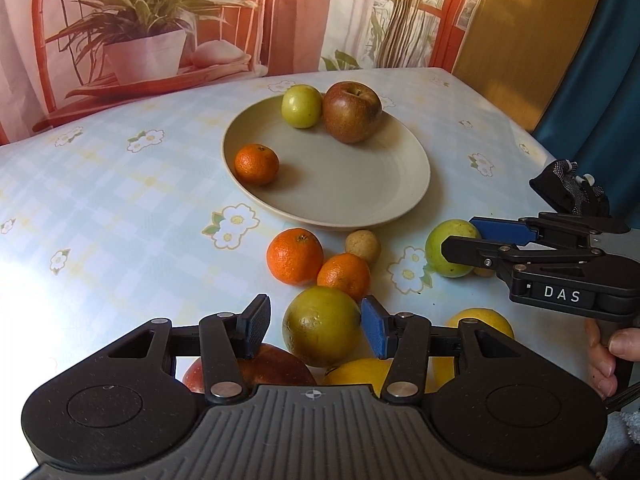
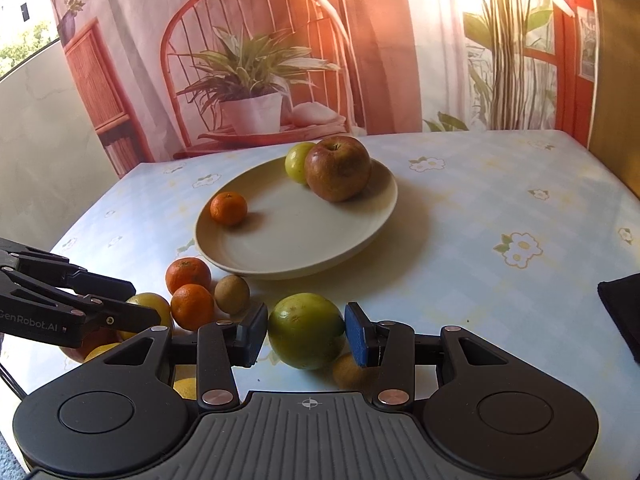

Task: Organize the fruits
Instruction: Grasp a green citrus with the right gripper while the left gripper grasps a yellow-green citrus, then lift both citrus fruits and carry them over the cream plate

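A beige plate (image 1: 340, 178) (image 2: 296, 236) holds a tangerine (image 1: 256, 163), a small green apple (image 1: 301, 105) and a red-brown apple (image 1: 352, 111). In front of it on the table lies a pile of loose fruit. My left gripper (image 1: 316, 322) (image 2: 146, 302) is open around a yellow-green orange (image 1: 322, 326). Its blue pad is at the skin, and the other pad stands slightly off. My right gripper (image 2: 306, 330) (image 1: 458, 235) is open too, with its pads close on both sides of a green apple (image 2: 306, 330) (image 1: 434, 250). Both fruits rest on the table.
Two tangerines (image 1: 295, 256) (image 1: 344, 276) and a small brown fruit (image 1: 363, 245) lie between plate and grippers. A red apple (image 1: 264, 368) and lemons (image 1: 484, 320) lie under my left gripper. A dark cloth (image 1: 568, 192) sits at the table's right edge. A printed curtain hangs behind.
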A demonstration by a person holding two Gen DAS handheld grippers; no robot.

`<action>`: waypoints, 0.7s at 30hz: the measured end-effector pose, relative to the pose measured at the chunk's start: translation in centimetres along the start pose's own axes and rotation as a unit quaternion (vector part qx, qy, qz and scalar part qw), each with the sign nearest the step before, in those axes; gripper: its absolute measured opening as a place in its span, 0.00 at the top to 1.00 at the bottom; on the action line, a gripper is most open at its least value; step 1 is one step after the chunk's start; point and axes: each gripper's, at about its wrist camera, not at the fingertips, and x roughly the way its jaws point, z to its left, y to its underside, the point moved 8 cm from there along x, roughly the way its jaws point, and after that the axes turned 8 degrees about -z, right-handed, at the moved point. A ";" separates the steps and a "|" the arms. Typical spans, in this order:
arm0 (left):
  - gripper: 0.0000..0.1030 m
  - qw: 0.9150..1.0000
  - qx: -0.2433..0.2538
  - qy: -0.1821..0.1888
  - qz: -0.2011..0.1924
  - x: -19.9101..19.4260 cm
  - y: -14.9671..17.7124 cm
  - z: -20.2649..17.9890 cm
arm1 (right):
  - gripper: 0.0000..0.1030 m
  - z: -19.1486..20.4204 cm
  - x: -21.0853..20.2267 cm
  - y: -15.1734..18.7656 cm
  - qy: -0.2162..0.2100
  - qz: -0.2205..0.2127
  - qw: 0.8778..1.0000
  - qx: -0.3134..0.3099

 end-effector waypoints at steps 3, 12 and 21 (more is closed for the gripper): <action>0.49 1.000 0.001 0.004 0.011 0.6 0.0 -0.1 | 0.62 -0.1 0.0 0.0 -0.003 -0.001 1.000 0.002; 0.48 1.000 0.008 0.011 0.024 1.0 0.2 -0.3 | 0.61 -0.3 0.0 0.1 -0.007 -0.002 1.000 0.007; 0.48 0.999 0.023 0.001 0.030 1.6 0.3 -0.5 | 0.60 -0.2 0.1 0.1 -0.007 -0.001 1.000 0.009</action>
